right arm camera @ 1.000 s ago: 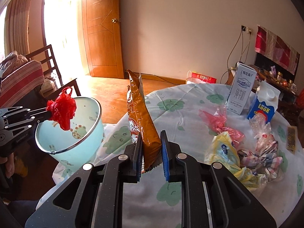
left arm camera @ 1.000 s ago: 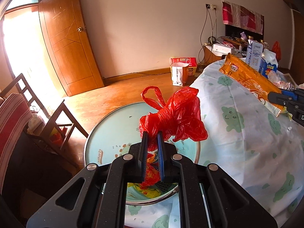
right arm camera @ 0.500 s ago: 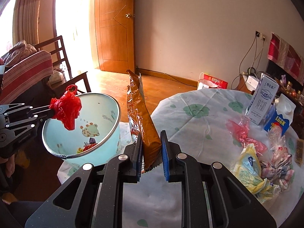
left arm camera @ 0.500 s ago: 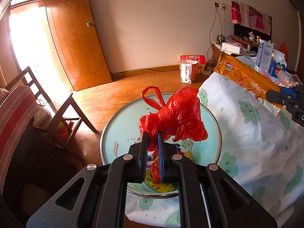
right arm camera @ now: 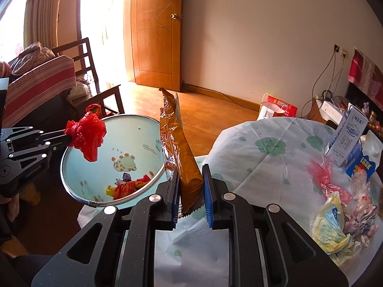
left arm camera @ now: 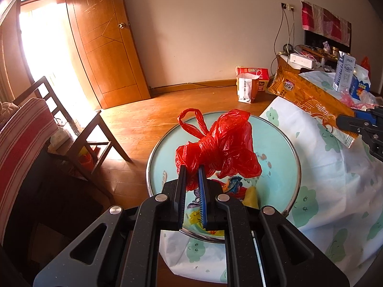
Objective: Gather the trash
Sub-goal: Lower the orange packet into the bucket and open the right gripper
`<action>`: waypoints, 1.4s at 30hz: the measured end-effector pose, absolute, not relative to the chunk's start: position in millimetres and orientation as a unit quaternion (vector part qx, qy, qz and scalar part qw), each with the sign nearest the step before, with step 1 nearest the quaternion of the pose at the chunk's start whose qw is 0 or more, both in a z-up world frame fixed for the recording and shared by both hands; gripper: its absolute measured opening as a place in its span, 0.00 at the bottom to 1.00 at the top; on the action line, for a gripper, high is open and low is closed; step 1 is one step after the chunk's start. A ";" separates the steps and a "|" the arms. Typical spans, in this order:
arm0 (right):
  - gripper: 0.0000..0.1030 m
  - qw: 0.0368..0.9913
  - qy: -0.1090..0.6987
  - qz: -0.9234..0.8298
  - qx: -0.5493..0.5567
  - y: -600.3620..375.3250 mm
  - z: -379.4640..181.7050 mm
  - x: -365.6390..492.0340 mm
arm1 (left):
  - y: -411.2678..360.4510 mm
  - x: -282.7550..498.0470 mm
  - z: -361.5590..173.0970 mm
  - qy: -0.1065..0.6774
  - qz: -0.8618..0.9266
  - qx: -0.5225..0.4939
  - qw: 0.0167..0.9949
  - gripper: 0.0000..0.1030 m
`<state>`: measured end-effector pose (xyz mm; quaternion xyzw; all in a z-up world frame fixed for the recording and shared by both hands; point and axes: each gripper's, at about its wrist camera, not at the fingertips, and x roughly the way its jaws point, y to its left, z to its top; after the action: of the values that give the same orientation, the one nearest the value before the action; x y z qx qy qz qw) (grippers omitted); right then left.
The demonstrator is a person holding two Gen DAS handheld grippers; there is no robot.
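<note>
Round table under a white tablecloth (right arm camera: 263,157) printed with green figures, at right. Pale blue basin (right arm camera: 134,141) at the table's near-left edge, wrappers lying in its bottom. Orange-brown snack bag (right arm camera: 179,148), upright, its lower end clamped between the nearly closed jaws of the right gripper (right arm camera: 190,192), beside the basin rim. Knotted red plastic bag (left arm camera: 220,148), pinched in the fully closed left gripper (left arm camera: 191,186), hanging above the basin. Loose wrappers (right arm camera: 335,217) and two cartons (right arm camera: 352,143) at far right.
</note>
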<state>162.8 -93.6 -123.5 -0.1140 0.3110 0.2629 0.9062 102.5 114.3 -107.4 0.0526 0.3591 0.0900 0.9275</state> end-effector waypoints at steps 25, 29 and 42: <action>0.18 0.895 0.312 0.287 -0.136 -60.0 -127.9 162.9 | 136.6 100.0 -112.7 0.366 0.117 0.048 0.922 0.09; 0.18 0.894 0.312 0.289 -0.140 -56.9 -128.1 162.7 | 137.4 100.3 -112.5 0.366 0.119 0.047 0.922 0.09; 0.18 0.892 0.311 0.294 -0.143 -50.8 -127.7 162.1 | 139.7 99.8 -111.6 0.366 0.124 0.046 0.921 0.09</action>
<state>162.1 -50.8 -127.7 -0.1432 0.3112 0.2943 0.8922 99.8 139.7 -111.6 0.0457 0.3658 0.1236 0.9213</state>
